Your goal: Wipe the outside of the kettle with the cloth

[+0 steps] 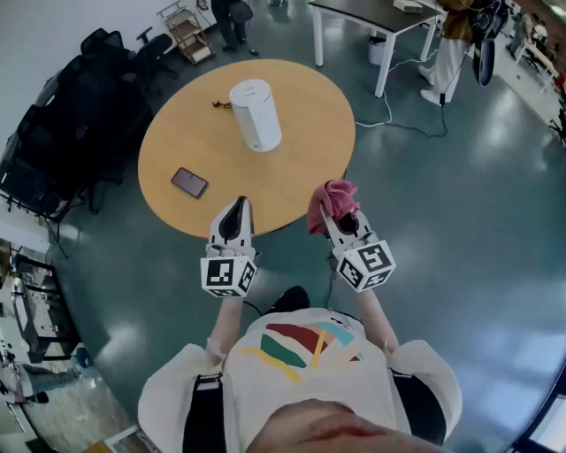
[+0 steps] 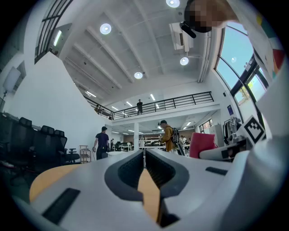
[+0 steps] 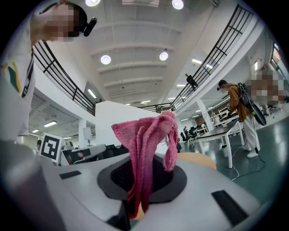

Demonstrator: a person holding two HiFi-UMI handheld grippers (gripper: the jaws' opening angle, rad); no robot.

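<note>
A white kettle [image 1: 256, 114] stands upright near the middle of the round wooden table [image 1: 301, 168]. My right gripper [image 1: 335, 216] hovers over the table's near edge, shut on a pink cloth [image 1: 331, 203] that bunches up out of its jaws; the cloth [image 3: 145, 158] fills the middle of the right gripper view. My left gripper [image 1: 236, 212] is beside it at the table's near edge, shut with nothing in it; its fingers [image 2: 131, 169] meet in the left gripper view. Both grippers are well short of the kettle.
A dark phone [image 1: 189, 182] lies on the table's left side, and a small dark item [image 1: 220, 104] lies behind the kettle. Black office chairs [image 1: 84, 106] crowd the left. A dark desk [image 1: 380, 18] and a person [image 1: 449, 49] stand at the back right.
</note>
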